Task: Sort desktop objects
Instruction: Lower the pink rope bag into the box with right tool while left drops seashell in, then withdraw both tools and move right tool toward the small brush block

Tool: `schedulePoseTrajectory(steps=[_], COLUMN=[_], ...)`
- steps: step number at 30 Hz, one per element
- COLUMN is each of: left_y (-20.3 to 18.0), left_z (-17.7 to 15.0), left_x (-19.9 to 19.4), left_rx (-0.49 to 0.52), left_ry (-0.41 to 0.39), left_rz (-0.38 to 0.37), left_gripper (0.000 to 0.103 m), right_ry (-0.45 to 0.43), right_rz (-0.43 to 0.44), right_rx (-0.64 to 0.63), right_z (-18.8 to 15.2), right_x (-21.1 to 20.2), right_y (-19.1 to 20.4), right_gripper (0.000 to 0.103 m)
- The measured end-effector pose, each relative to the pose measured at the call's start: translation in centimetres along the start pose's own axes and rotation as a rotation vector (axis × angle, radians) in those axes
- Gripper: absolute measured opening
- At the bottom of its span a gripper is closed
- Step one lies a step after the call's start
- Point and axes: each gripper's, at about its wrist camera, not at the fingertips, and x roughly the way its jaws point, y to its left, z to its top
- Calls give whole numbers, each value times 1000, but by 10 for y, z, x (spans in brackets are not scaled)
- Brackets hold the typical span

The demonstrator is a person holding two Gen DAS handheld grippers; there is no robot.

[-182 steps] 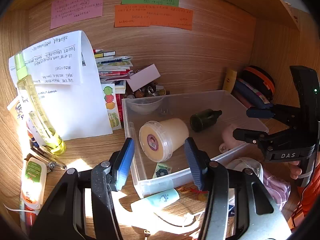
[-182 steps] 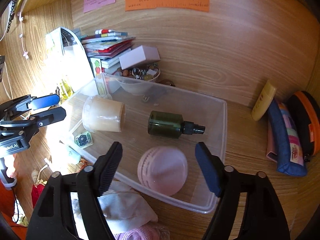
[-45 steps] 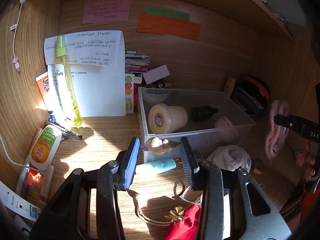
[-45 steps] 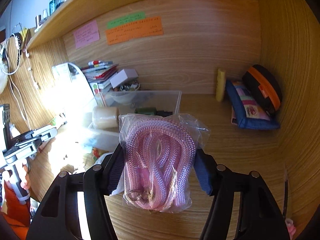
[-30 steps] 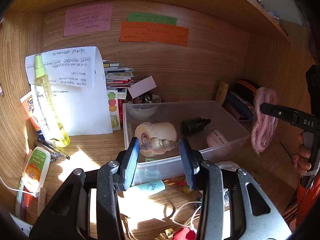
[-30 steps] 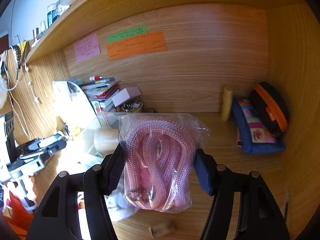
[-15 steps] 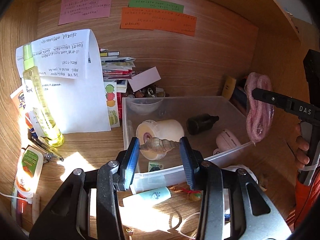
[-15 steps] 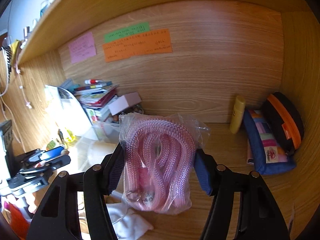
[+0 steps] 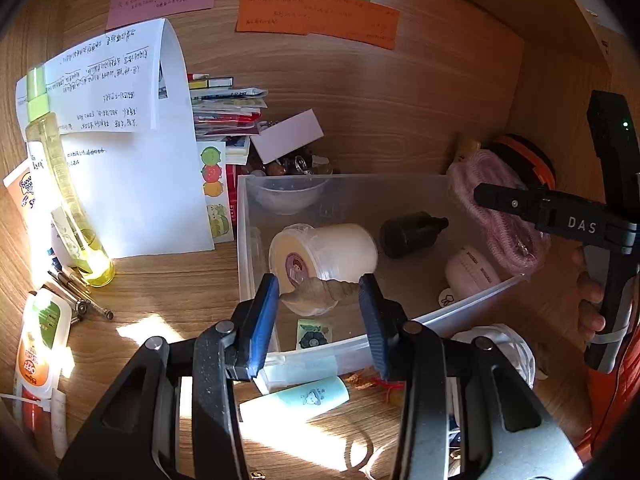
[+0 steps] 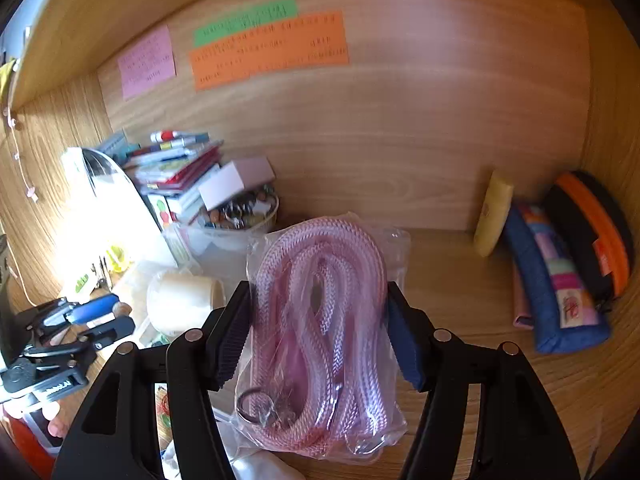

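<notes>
Gripping a shell (image 9: 320, 293), the left gripper (image 9: 319, 312) hung over the bin (image 9: 476, 295); the right gripper (image 10: 318, 330) pinched a bagged pink cord (image 10: 324, 320) at the bin's right end.

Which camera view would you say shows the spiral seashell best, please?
The left wrist view: the seashell sits centred between that gripper's jaws, spiral clear. The right wrist view shows only a small tan tip at the frame's left edge.
</notes>
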Motion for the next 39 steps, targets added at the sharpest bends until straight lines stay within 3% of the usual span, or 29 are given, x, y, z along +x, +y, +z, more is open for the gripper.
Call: schedulePoseTrajectory(steps=[9, 13, 16, 24, 30, 39], left_y=[-3, -3, -5, -7, -17, -21], left_z=[-2, -3, -3, -5, -9, -12], left_x=[1, 0, 0, -2, -2, -17], left_rx=[14, 12, 16, 17, 51, 43], left_ry=[-5, -6, -4, -3, 1, -2], left_rz=[11, -7, -23, -53, -29, 4], left_gripper=[41, 48, 54, 64, 76, 83], right_ry=[71, 73, 71, 29, 38, 37], right_rz=[-9, -22, -27, -60, -81, -104], right_rx=[-5, -29, -58, -96, -142, -149], right_z=[-8, -7, -6, -6, -17, -40], right_x=[22, 23, 20, 1, -17, -47], right_y=[-3, -2, 3, 16, 20, 16], right_gripper=[62, 63, 70, 84, 86, 86])
